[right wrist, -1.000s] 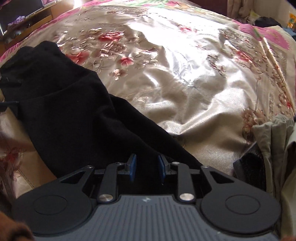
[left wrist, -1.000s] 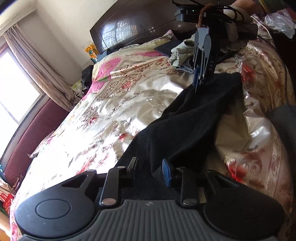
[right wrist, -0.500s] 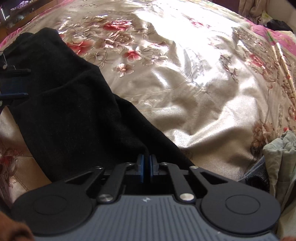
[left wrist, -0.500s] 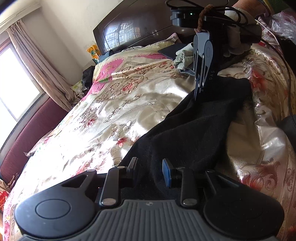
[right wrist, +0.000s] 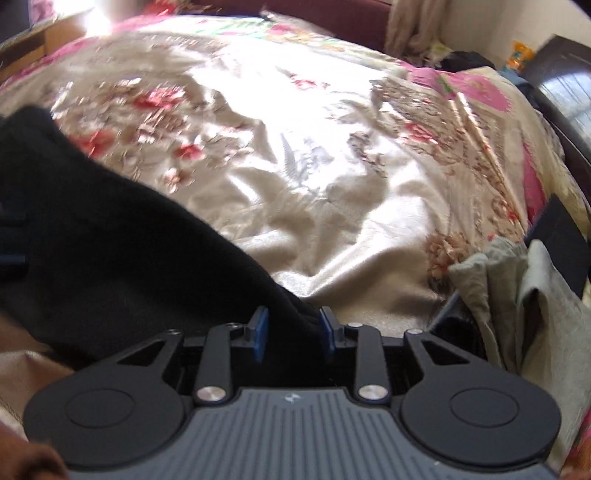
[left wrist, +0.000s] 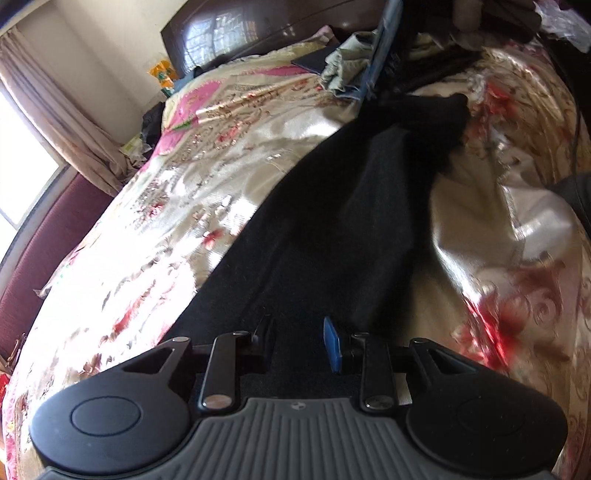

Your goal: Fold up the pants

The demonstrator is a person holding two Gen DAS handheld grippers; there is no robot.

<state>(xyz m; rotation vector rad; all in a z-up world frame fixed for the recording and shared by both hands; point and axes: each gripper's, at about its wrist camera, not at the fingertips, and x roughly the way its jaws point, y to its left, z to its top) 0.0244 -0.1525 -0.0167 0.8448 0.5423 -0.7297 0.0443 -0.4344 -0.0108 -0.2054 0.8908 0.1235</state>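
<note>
The black pants point(left wrist: 343, 221) lie stretched along the floral satin bedspread point(left wrist: 207, 173). My left gripper point(left wrist: 298, 345) is open, its fingers astride the near end of the pants. My right gripper point(right wrist: 293, 332) is open at the other end of the pants point(right wrist: 122, 254), with black fabric lying between its blue pads point(right wrist: 260, 328). In the left wrist view the right gripper point(left wrist: 382, 55) shows at the top, above the far end of the pants. The left gripper's fingertips barely show at the left edge of the right wrist view.
A pile of grey-green clothes point(right wrist: 517, 295) and a dark flat item point(right wrist: 561, 240) lie to the right of my right gripper. A dark wooden headboard point(left wrist: 258, 33) stands behind. A curtained window point(left wrist: 44, 122) and a maroon sofa point(left wrist: 40, 243) are at left.
My right gripper shut on the pants' end half a second ago and has now opened again. It has lifted and turned toward the headboard. My left gripper stays open over the near end.
</note>
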